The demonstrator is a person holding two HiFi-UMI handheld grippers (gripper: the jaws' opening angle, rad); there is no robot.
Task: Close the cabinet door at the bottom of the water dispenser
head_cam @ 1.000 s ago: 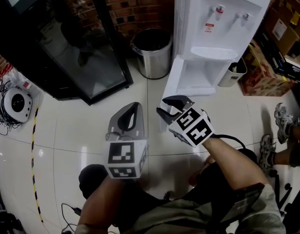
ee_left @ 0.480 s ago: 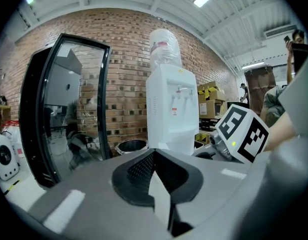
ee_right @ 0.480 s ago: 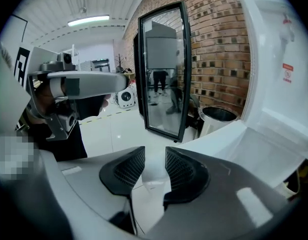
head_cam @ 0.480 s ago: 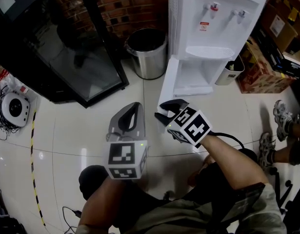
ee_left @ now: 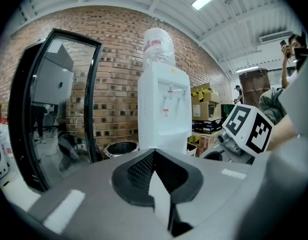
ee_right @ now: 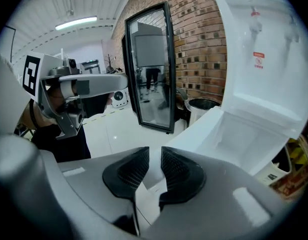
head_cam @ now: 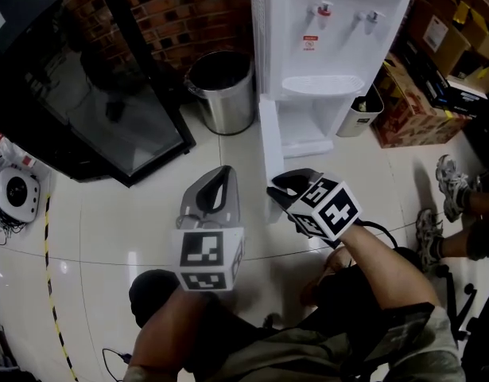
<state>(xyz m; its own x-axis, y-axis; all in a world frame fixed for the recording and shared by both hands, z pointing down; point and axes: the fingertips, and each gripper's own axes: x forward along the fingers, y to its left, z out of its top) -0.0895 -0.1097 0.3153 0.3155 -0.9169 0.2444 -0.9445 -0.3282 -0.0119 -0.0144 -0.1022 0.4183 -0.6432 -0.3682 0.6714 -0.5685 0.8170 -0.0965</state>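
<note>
The white water dispenser [head_cam: 331, 46] stands against the brick wall. Its bottom cabinet door [head_cam: 267, 153] is swung wide open toward me and shows edge-on. My right gripper [head_cam: 282, 185] sits at the door's near end, on its inner side. Its jaws are closing to a narrow gap [ee_right: 155, 154], and the door's [ee_right: 204, 129] near corner shows right at that gap, with no pad seen pressing it. My left gripper [head_cam: 215, 183] hovers over the floor left of the door, shut and empty [ee_left: 154, 152]. In that view the dispenser [ee_left: 164, 109] is straight ahead.
A steel bin [head_cam: 220, 90] stands left of the dispenser, beside a tall black glass-door cabinet [head_cam: 85, 78]. A small white bin [head_cam: 359, 110] and cardboard boxes [head_cam: 411, 106] are on the right. Another person's shoes [head_cam: 451, 185] are at the far right. A round white device [head_cam: 13, 193] lies far left.
Both grippers have closed in on the dispenser. The right gripper's jaws have narrowed from wide open to a slim gap at the door's near end. The door looks more edge-on.
</note>
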